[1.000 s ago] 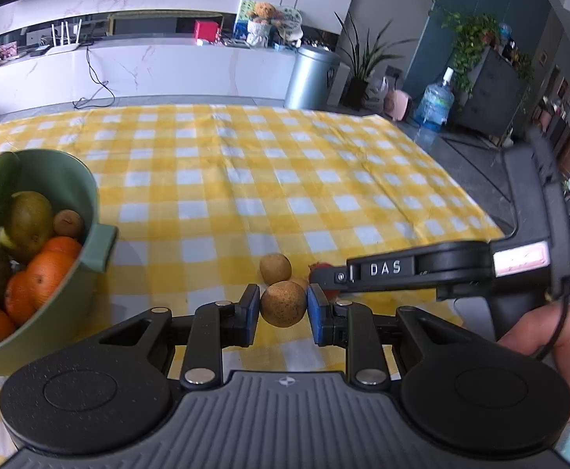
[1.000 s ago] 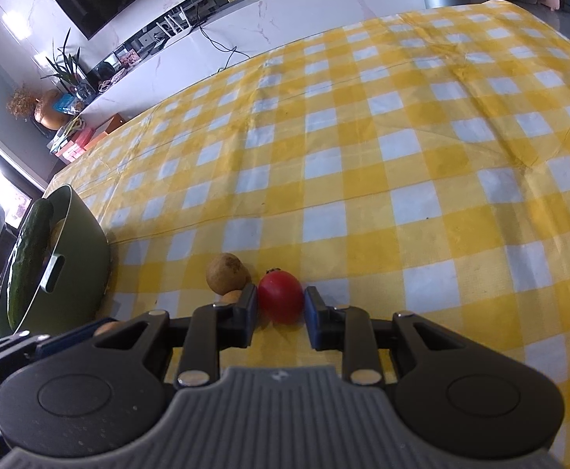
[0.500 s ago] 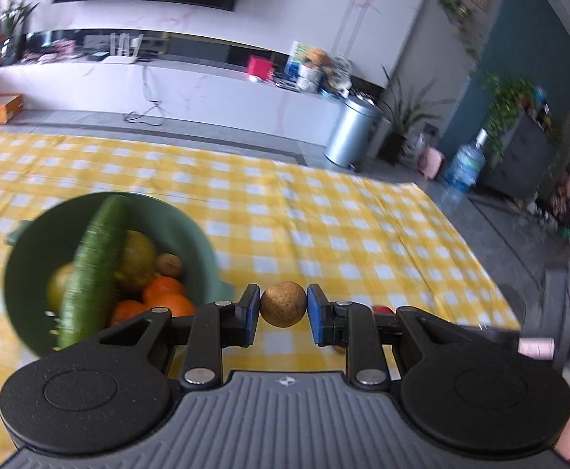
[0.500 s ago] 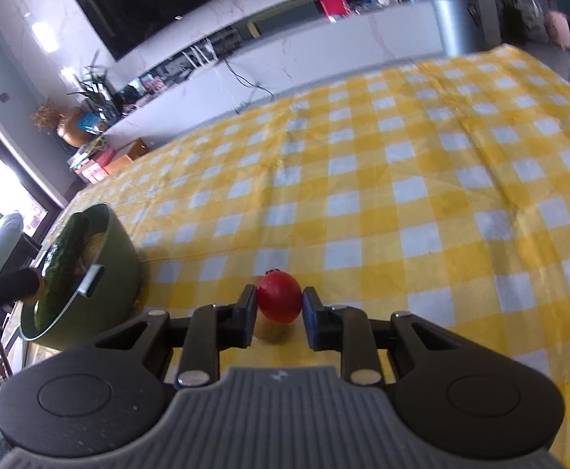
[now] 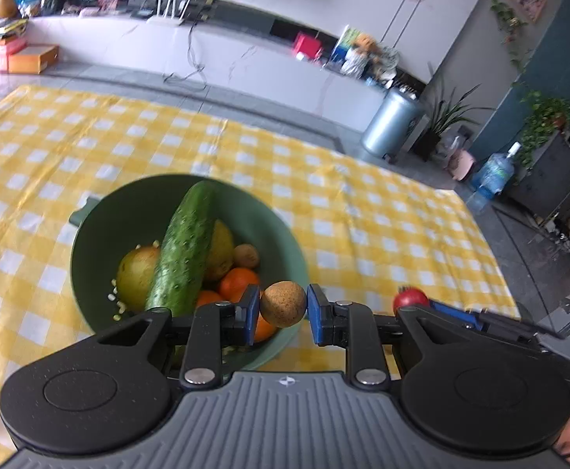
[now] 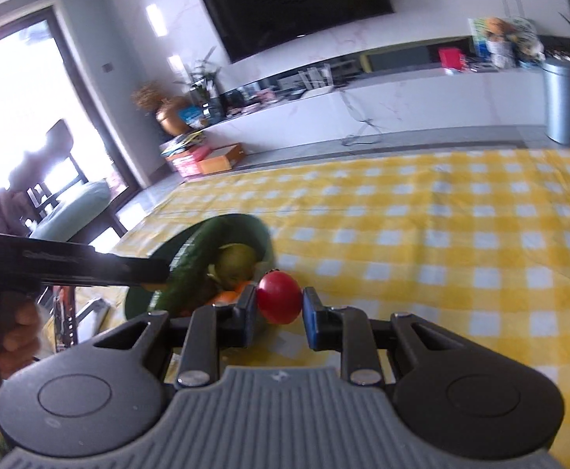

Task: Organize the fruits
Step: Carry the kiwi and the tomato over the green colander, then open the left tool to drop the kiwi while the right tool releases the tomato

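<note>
Now the left gripper point(image 5: 284, 314) pinches a small brown fruit point(image 5: 283, 303) over the green bowl point(image 5: 89, 242) and the right gripper point(image 6: 278, 314) pinches a red tomato point(image 6: 278, 303) beside it (both squeezed tight), so the round fruits could bounce out if dropped from high

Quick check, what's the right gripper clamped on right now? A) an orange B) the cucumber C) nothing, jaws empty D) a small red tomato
D: the right gripper is shut on the small red tomato, pinched between its blue pads beside the green bowl; the cucumber and oranges lie in that bowl.
</note>
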